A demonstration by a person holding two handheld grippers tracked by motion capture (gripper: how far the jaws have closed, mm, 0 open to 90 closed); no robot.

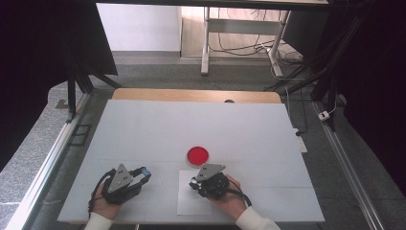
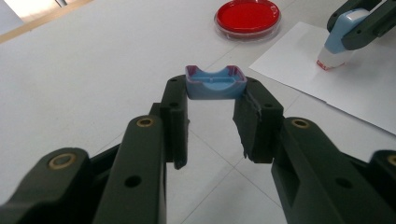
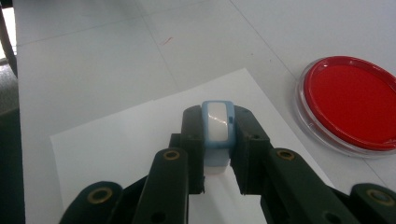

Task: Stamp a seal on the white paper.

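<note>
My left gripper [image 2: 215,95] is shut on a small blue cap [image 2: 215,85], held by its two ends just above the white table; in the high view the cap [image 1: 145,171] shows at the gripper's tip. My right gripper [image 3: 217,142] is shut on a blue-and-white stamp [image 3: 217,125]. The stamp [image 2: 337,46] stands with its red-edged foot down on a white sheet of paper [image 3: 116,140]. A round red dish [image 1: 197,155] with a clear rim lies just beyond the paper, apart from both grippers.
The white table top [image 1: 143,134] stretches wide behind the dish. Its wooden far edge [image 1: 191,94] borders a grey floor with desk legs and cables. A metal rail [image 1: 52,158] runs along the left side.
</note>
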